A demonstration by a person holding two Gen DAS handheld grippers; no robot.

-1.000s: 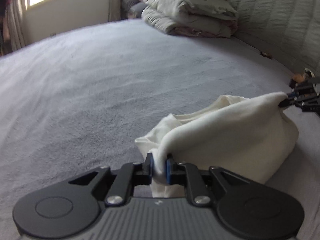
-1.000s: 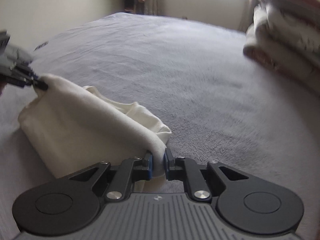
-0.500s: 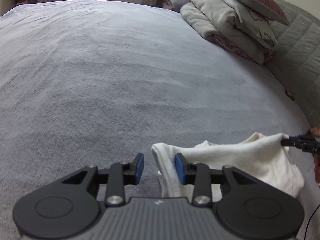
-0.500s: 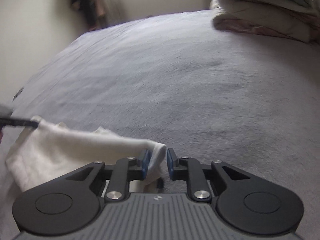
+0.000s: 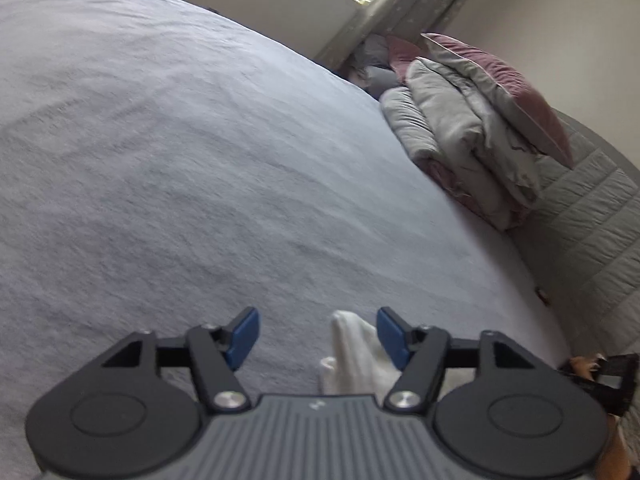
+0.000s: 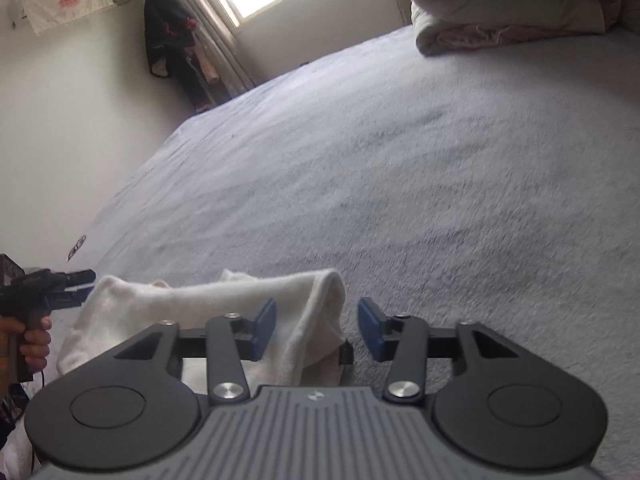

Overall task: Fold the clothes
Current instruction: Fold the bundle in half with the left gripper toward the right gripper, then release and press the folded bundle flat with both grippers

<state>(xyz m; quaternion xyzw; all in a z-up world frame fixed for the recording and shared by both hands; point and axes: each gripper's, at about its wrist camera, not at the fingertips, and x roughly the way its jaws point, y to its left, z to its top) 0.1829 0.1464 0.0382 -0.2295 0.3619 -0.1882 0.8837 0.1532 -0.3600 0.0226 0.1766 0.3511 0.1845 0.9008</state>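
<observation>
Both grippers are letting go: the left gripper (image 5: pixel 318 330) has its jaws opening, wide apart, with a corner of the white cloth (image 6: pixel 224 312) between them but unpressed, and the right gripper (image 6: pixel 317 320) is opening too, its pads clear of the fold. The cloth lies bunched on the grey bed (image 6: pixel 440 200) (near its close edge), apparently set down there to finish a fold.

the black two-finger left gripper (image 5: pixel 318 330) and its twin, the right gripper (image 6: pixel 317 326), each carry blue pads, silver pivot screws at five and seven o'clock, round black discs and a ribbed grey housing with a small white mark.
</observation>
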